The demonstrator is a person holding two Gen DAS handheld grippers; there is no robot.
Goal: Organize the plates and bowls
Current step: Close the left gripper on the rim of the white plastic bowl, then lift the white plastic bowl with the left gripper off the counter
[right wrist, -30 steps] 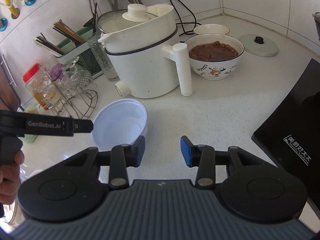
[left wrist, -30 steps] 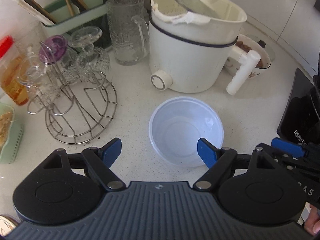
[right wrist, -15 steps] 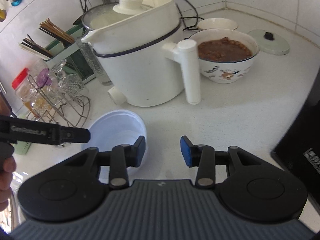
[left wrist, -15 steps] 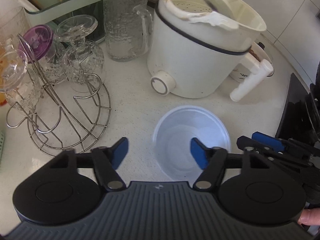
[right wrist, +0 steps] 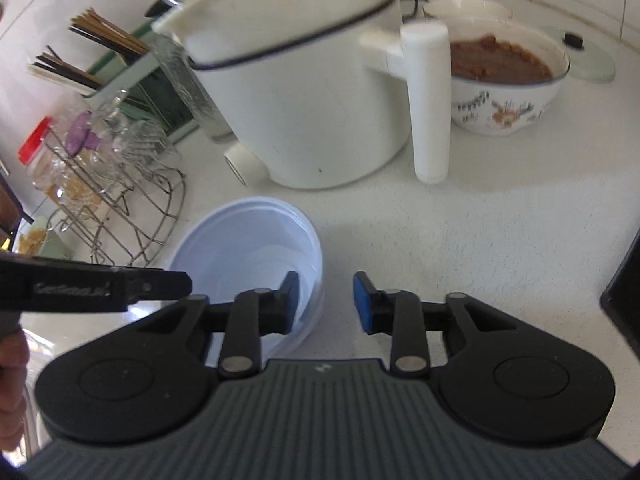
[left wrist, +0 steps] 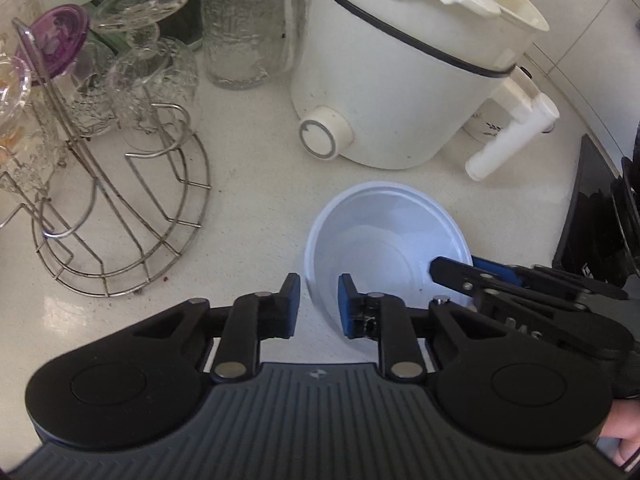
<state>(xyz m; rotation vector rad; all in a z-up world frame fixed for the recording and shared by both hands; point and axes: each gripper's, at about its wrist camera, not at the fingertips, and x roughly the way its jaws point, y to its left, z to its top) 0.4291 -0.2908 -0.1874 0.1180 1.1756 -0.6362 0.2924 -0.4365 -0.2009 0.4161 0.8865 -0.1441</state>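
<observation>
A pale blue plastic bowl (left wrist: 384, 240) stands upright on the white counter in front of the white cooker; it also shows in the right wrist view (right wrist: 248, 240). My left gripper (left wrist: 318, 304) straddles the bowl's near left rim, one finger inside and one outside, with a narrow gap left between the pads. My right gripper (right wrist: 325, 300) straddles the bowl's right rim, its left finger inside the bowl and its right finger outside, jaws apart. The right gripper's fingers (left wrist: 472, 272) show in the left wrist view at the bowl's right edge.
A white electric cooker (left wrist: 400, 92) with a long handle (right wrist: 428, 104) stands just behind the bowl. A wire glass rack (left wrist: 120, 200) stands to the left. A floral bowl of brown food (right wrist: 504, 80), a lid (right wrist: 588, 60) and a black cooktop (left wrist: 592, 216) lie to the right.
Both grippers moved forward and down onto the bowl. The left jaws narrowed from wide open to a small gap around the rim. The right gripper's left finger went inside the bowl.
</observation>
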